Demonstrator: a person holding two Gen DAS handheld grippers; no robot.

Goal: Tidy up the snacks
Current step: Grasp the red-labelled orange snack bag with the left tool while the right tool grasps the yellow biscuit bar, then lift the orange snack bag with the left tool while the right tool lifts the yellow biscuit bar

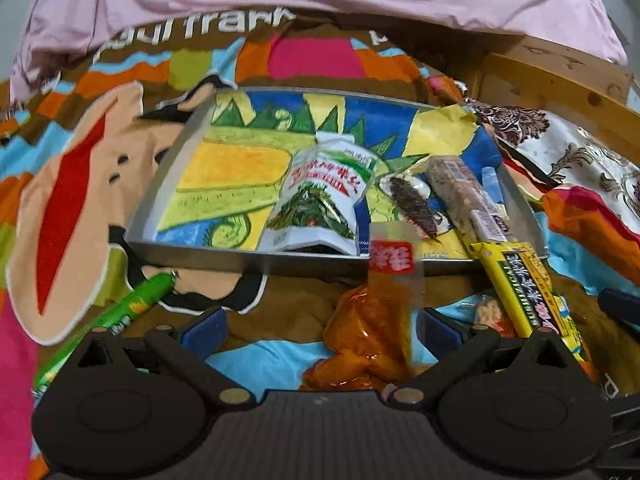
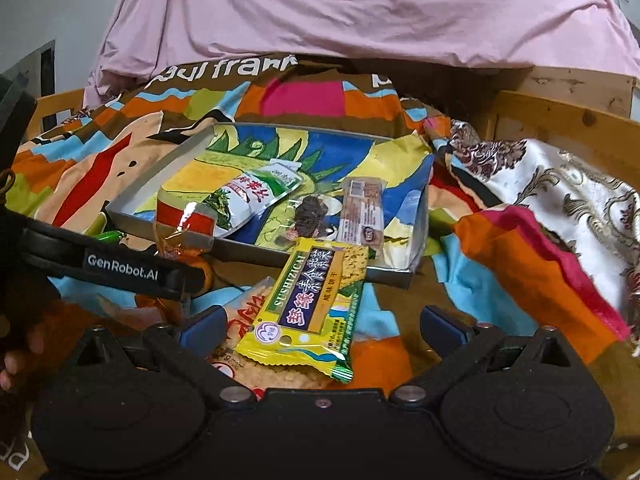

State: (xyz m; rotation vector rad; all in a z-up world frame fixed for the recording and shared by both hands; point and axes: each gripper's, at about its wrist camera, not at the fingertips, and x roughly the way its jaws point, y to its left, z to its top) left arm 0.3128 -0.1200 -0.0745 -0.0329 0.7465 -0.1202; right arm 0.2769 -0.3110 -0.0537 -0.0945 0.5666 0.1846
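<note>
left wrist view, left gripper (image 1: 320,326) open above orange packet (image 1: 370,332), tray (image 1: 192,252) beyond

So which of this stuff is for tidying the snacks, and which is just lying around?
For the job:
shallow grey tray
white-green seaweed pouch
yellow cracker packet
orange clear-wrapped snack
green sausage stick
both open grippers

Just lying about:
colourful cartoon blanket
pink sheet
floral satin cloth

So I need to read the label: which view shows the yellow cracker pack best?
The right wrist view: the yellow cracker pack lies face-up and whole between the open fingers. The left wrist view catches it only obliquely at the right.
</note>
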